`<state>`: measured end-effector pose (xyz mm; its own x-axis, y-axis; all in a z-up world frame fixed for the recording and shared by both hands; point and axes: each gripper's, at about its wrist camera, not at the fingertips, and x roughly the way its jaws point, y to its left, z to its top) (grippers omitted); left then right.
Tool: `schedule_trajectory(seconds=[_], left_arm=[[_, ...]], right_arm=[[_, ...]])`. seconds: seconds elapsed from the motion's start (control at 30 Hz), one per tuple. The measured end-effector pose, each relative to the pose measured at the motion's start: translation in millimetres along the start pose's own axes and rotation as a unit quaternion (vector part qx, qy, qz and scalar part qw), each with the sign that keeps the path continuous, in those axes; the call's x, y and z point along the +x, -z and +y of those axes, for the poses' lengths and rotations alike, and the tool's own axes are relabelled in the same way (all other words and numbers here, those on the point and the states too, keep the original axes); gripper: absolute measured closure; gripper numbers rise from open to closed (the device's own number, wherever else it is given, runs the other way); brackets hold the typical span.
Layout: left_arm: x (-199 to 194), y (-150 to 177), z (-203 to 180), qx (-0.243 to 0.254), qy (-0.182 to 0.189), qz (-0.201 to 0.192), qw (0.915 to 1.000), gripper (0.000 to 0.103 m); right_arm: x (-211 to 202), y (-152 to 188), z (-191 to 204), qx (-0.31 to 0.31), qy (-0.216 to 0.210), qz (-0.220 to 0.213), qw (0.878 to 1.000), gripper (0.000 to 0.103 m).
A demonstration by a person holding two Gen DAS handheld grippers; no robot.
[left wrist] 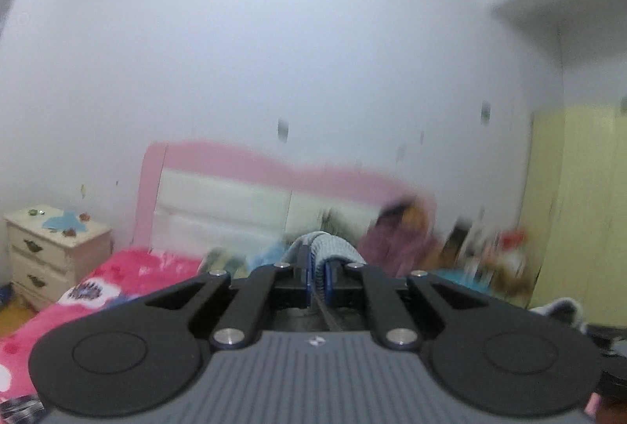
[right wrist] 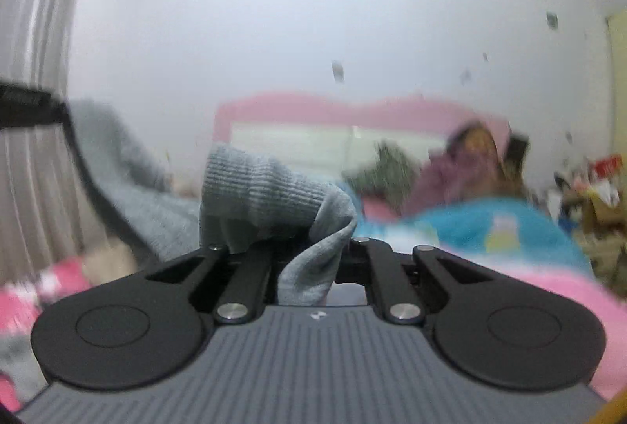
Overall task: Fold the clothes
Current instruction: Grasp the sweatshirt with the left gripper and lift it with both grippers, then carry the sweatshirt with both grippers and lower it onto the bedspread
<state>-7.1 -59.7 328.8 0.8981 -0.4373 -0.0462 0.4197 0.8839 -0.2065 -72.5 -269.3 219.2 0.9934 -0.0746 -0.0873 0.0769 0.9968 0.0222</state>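
Bedding in pink and blue spreads under me, a bedroom's worth of clutter behind it. Closest in, my left gripper (left wrist: 317, 273) is clenched on a ribbed edge of the grey sweater (right wrist: 266, 189); my right gripper (right wrist: 309, 259) pinches another bunch of the same knit, which spills over its jaws. Both point level, I judge so the garment hangs free for folding. Beyond lie the bed (left wrist: 129, 279), its pink headboard (left wrist: 219, 157), the bare wall (left wrist: 274, 51).
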Motion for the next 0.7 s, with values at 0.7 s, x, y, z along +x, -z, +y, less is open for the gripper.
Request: schedule_trajectory(seconds=[0.7], left_arm=[[-251.4, -217.5, -36.7, -0.026, 0.035, -0.291, 0.9557, 0.095]], right_arm=[[-151.7, -379.7, 150.0, -0.180, 0.101, -0.343, 0.916, 0.097]])
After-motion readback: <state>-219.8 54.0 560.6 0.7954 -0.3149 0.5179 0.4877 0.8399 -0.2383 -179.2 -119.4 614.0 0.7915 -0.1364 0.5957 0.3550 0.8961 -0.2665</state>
